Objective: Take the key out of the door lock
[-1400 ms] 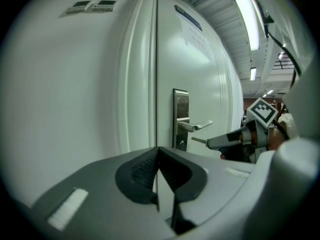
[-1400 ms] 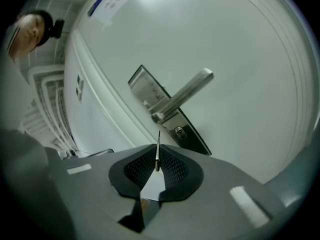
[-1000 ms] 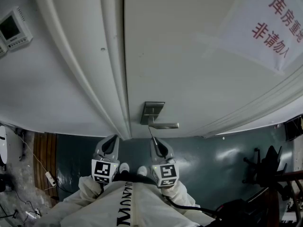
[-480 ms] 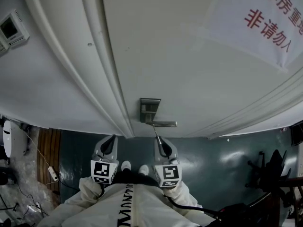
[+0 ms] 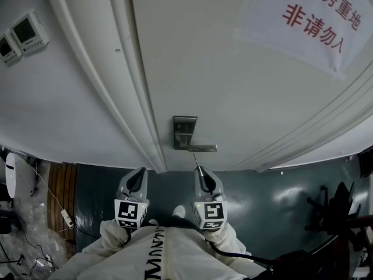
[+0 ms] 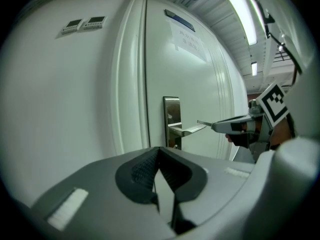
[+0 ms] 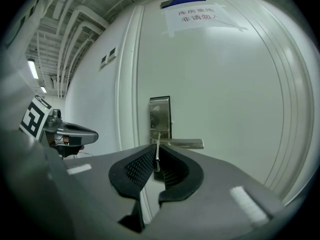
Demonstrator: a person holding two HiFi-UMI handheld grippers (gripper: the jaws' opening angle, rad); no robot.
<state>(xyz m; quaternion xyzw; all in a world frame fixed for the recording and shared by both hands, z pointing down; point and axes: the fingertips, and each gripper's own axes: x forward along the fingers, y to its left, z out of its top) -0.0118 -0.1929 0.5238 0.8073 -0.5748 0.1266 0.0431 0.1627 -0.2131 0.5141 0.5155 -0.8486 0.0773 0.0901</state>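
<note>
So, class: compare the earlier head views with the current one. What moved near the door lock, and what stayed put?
The right gripper, shut on the thin silver key, has shifted right from the brushed-metal lock plate along the lever handle; the key's tip, earlier at the plate, now hangs clear of it. Nothing was let go. The left gripper stays shut and empty; the white door stays closed.

White door (image 5: 233, 86); silver lock plate (image 5: 184, 130); white sign (image 5: 309, 34) lettered red; dark teal floor (image 5: 274, 197).
</note>
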